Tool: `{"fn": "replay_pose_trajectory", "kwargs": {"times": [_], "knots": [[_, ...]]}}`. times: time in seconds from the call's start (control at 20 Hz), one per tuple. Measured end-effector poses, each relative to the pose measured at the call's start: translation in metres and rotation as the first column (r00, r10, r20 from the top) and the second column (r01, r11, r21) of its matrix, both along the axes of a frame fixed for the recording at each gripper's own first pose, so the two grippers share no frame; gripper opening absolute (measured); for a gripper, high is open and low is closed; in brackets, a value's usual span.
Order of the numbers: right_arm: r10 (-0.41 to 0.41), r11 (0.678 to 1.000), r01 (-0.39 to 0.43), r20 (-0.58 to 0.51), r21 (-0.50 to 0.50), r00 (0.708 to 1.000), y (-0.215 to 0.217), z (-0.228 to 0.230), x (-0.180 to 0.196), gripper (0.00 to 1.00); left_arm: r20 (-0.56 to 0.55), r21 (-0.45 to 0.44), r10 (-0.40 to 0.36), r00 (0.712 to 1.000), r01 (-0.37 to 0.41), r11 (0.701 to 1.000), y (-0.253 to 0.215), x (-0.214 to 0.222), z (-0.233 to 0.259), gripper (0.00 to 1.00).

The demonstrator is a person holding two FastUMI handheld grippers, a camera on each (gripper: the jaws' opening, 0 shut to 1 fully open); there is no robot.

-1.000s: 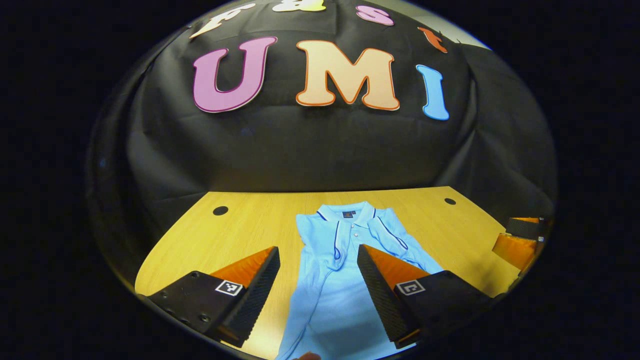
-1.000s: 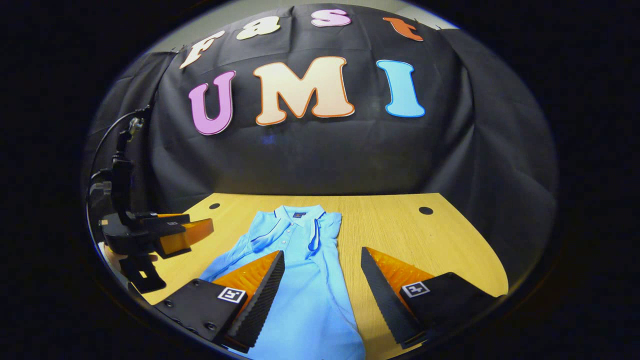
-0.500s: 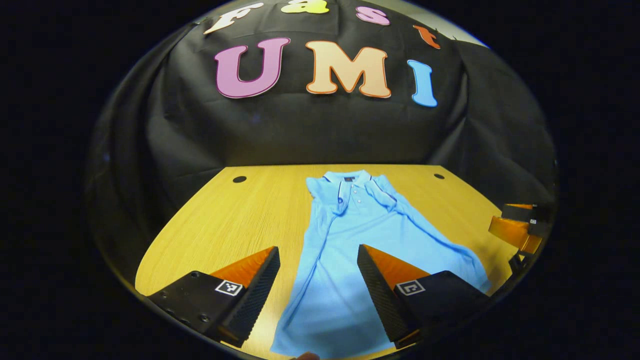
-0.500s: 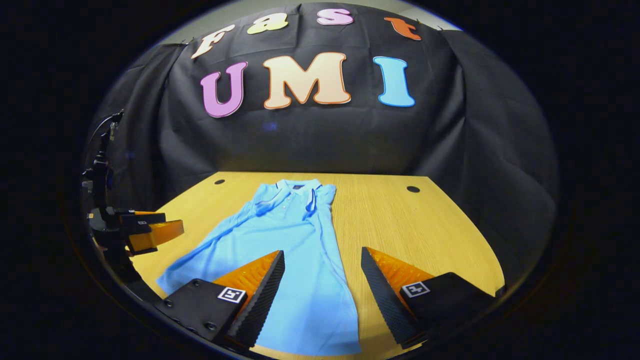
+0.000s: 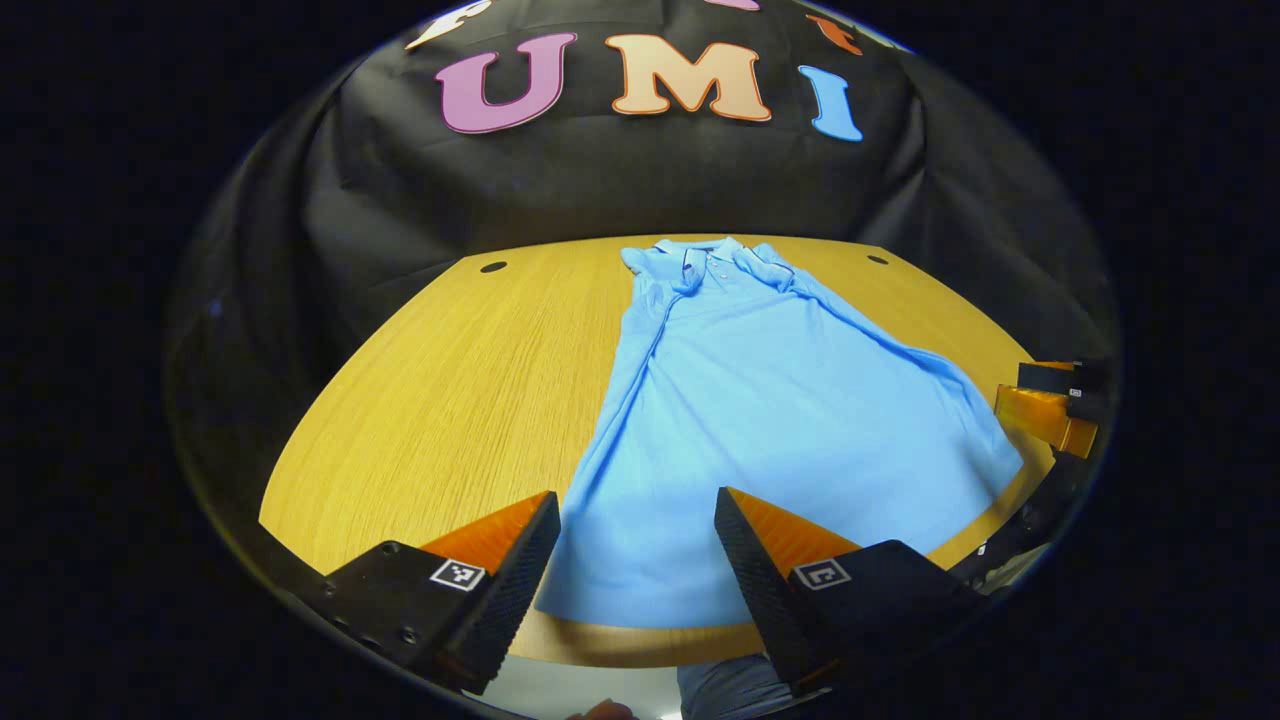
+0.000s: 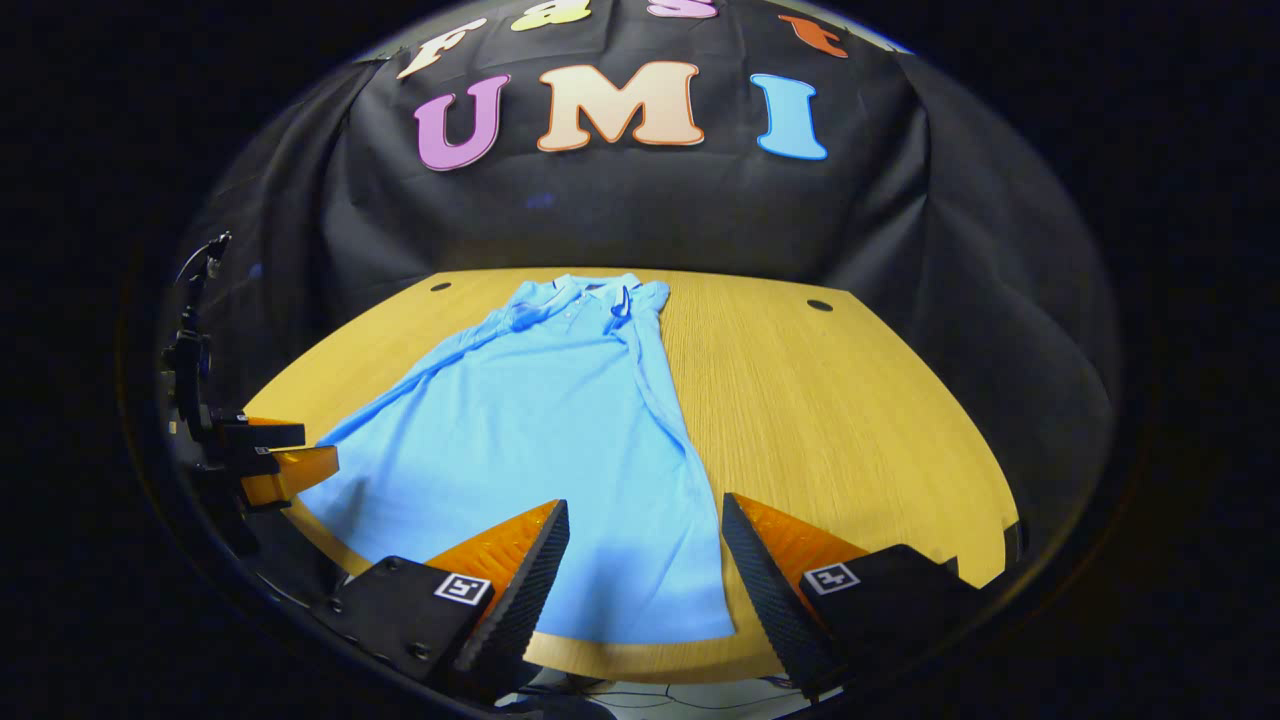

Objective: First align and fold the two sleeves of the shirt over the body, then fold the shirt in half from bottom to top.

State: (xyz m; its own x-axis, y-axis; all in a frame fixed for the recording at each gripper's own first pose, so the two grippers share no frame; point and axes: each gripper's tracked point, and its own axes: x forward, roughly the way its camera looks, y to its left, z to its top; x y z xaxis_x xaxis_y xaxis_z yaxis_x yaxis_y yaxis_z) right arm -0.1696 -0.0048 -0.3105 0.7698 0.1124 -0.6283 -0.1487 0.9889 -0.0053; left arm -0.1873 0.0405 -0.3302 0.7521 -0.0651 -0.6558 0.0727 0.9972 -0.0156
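shirt: blue polo shirt (image 5: 770, 400) flat on the desk (image 5: 470, 380), ahead of both claws, collar (image 5: 705, 255) at the far end, hem (image 5: 640, 610) at the near edge
sleeves: both look already laid over the body near the collar; exact alignment hard to judge
left claw: left claw (image 5: 637, 560) open, holding nothing, above the near desk edge; left hem corner sits just ahead, between its fingers
right claw: right claw (image 6: 645, 570) open, empty; right hem corner (image 6: 715, 625) just ahead, near its right finger
other claw seen: right claw also at far right of left gripper view (image 5: 1050, 410); left claw at far left of right gripper view (image 6: 270, 465)
long axis: shirt runs straight away from both claws, hem near, collar far
key relation: each claw is nearest its own hem corner, so neither has to cross over
step judged: bottom-to-top fold next; hem not yet gripped
next need: lower, pinch both corners, carry forward to collar
risk: grabbing only the top layer, or uneven pull skewing the fold
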Motion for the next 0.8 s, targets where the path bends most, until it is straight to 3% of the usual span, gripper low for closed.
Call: {"fn": "replay_pose_trajectory", "kwargs": {"times": [0.3, 0.45, 0.5, 0.6, 0.65, 0.7, 0.75, 0.8], "knots": [[-0.018, 0.999, 0.014, -0.094, -0.043, 0.995, -0.014, -0.041, -0.031, 0.99, -0.02, 0.016, -0.005, 1.0, 0.005, 1.0, 0.004, -0.015, -0.016, 0.95], [-0.051, 0.999, 0.051, -0.13, -0.003, 0.99, -0.015, -0.046, -0.036, 0.99, 0.023, 0.013, -0.017, 1.0, 0.017, 1.0, 0.004, -0.012, -0.014, 0.95], [-0.057, 0.998, 0.058, -0.147, 0.005, 0.988, -0.016, -0.049, -0.036, 0.93, 0.028, 0.0, -0.015, 1.0, 0.015, 1.0, 0.003, -0.013, -0.015, 0.96], [-0.043, 0.999, 0.045, -0.158, 0.011, 0.986, -0.011, -0.051, -0.034, 0.93, 0.049, -0.06, 0.023, 0.999, -0.02, 0.998, 0.0, -0.013, -0.015, 0.95], [-0.023, 1.0, 0.026, -0.157, 0.016, 0.987, -0.005, -0.05, -0.033, 0.93, 0.047, -0.055, 0.029, 0.999, -0.026, 0.998, 0.0, -0.014, -0.017, 0.87], [0.0, 1.0, 0.004, -0.166, 0.021, 0.986, 0.003, -0.051, -0.036, 0.8, 0.044, -0.06, 0.011, 0.999, -0.008, 0.998, -0.007, -0.015, -0.018, 0.8], [0.016, 1.0, -0.013, -0.165, 0.023, 0.986, 0.009, -0.05, -0.037, 0.7, 0.038, -0.067, -0.004, 0.999, 0.006, 0.998, -0.015, -0.017, -0.015, 0.61], [0.033, 0.999, -0.028, -0.171, 0.033, 0.985, 0.017, -0.049, -0.038, 0.48, 0.036, -0.067, -0.006, 0.999, 0.009, 0.998, -0.02, -0.015, -0.016, 0.51]]}}
